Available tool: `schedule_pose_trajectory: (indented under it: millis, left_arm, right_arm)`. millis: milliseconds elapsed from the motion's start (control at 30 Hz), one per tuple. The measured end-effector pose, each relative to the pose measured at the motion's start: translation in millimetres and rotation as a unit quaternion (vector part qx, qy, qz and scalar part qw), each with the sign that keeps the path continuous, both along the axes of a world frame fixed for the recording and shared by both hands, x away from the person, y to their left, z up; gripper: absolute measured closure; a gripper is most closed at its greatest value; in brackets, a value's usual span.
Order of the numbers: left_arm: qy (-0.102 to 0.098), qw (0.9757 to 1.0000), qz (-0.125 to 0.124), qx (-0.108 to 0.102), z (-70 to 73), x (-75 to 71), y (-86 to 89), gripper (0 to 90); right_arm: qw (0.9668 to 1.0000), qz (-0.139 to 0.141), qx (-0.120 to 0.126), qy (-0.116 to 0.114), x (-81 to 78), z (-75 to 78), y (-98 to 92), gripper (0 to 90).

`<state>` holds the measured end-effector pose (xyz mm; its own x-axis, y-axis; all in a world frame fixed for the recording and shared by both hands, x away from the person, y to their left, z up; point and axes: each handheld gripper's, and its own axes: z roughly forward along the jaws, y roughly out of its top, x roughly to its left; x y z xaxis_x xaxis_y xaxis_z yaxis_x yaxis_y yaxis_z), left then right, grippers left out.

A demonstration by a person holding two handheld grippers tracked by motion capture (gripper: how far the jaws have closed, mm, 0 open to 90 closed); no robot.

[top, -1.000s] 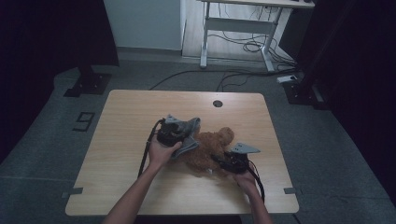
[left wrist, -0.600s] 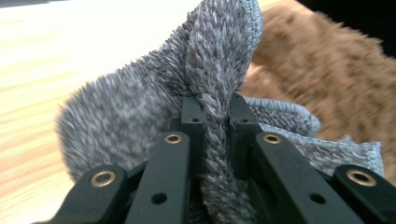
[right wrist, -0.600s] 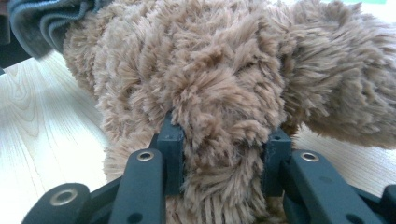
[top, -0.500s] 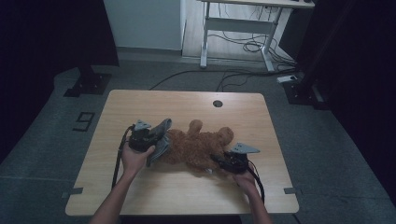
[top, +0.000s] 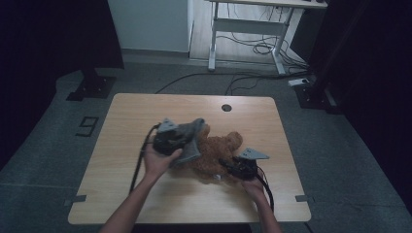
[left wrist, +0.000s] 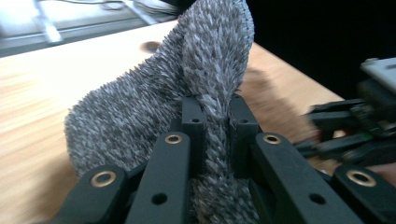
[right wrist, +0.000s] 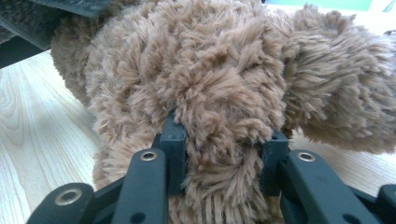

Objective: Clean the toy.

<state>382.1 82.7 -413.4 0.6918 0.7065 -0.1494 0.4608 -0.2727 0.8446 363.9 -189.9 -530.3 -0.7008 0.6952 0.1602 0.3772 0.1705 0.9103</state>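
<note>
A brown plush teddy bear (top: 221,148) lies on the wooden table (top: 141,111), right of centre. My left gripper (top: 193,138) is raised just left of the bear. It is shut on a fold of grey fuzzy cloth (left wrist: 187,70), which is pinched between the fingertips (left wrist: 194,119) and stands up from them. My right gripper (top: 224,164) comes in from the bear's near right side. In the right gripper view it (right wrist: 222,135) is shut on a thick tuft of the bear (right wrist: 210,60), and its jaws have just been closing further on the plush.
A round cable hole (top: 226,108) sits near the table's far edge. Behind the table stand a white desk frame (top: 243,29) and loose cables (top: 257,48) on the floor. Dark stands flank both sides. Bare tabletop lies to the left and in front.
The left gripper swung out to the left with the grey cloth, then came back right and slightly up against the bear. The right gripper stayed in place on the bear.
</note>
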Motion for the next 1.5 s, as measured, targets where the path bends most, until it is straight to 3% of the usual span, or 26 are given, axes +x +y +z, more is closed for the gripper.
schedule_pose_trajectory:
  millis: [100, 233, 300, 333, 367, 500, 700, 800, 900, 967, 1100, 1333, 1500]
  left_arm:
    - [0.024, 0.9993, -0.022, 0.015, -7.1, 15.2, -46.3, 80.4]
    - [0.045, 0.9975, -0.039, 0.04, -19.3, 27.4, -88.5, 80.4]
    - [0.049, 0.9962, -0.036, 0.062, -26.0, 31.2, -99.2, 80.3]
    - [0.054, 0.9958, -0.034, 0.065, -29.5, 33.5, -100.0, 80.3]
    - [0.062, 0.996, -0.033, 0.055, -32.4, 35.5, -97.9, 80.3]
    - [0.066, 0.9968, -0.026, 0.037, -32.7, 36.4, -78.4, 80.3]
    - [0.056, 0.9967, 0.012, 0.057, -32.3, 34.0, -38.5, 80.3]
    - [0.051, 0.9975, 0.017, 0.045, -33.8, 29.3, -15.3, 80.3]
    - [0.027, 0.9974, 0.036, 0.056, -29.4, 20.1, 9.0, 80.2]
    - [0.025, 0.9966, 0.054, 0.057, -29.2, 18.7, 27.9, 80.2]
    - [0.037, 0.9955, 0.081, 0.031, -34.0, 17.4, 64.7, 80.1]
    - [0.059, 0.9921, 0.107, 0.031, -49.4, 7.2, 103.0, 79.5]
    - [0.105, 0.9888, 0.105, 0.013, -76.9, 4.5, 117.3, 79.4]
  right_arm:
    - [1.0, 0.001, -0.002, -0.002, -0.4, 0.1, -0.2, 63.3]
    - [1.0, 0.002, -0.004, -0.002, -1.4, 0.1, -0.3, 63.3]
    - [1.0, 0.002, -0.006, -0.005, -2.0, 0.1, -0.1, 63.2]
    - [1.0, 0.0, -0.008, -0.006, -2.5, 0.1, 0.1, 63.3]
    - [0.9999, 0.0, -0.009, -0.006, -2.7, 0.3, 0.1, 63.4]
    - [0.9999, 0.0, -0.01, -0.006, -2.6, 0.2, 0.4, 63.6]
    - [1.0, -0.001, -0.007, -0.003, -1.5, 0.1, -0.7, 63.6]
    - [1.0, -0.001, -0.006, -0.002, -1.2, 0.2, -1.0, 63.6]
    - [1.0, -0.003, -0.001, 0.0, -0.2, -0.2, -1.7, 63.6]
    - [1.0, -0.002, 0.0, 0.001, 0.2, -0.4, -2.3, 63.6]
    - [1.0, -0.002, 0.0, 0.001, -0.2, -0.2, -2.0, 63.6]
    - [1.0, -0.002, 0.002, 0.002, 0.2, -0.3, -2.5, 63.6]
    - [1.0, -0.002, 0.005, 0.004, 0.8, -0.6, -2.7, 63.7]
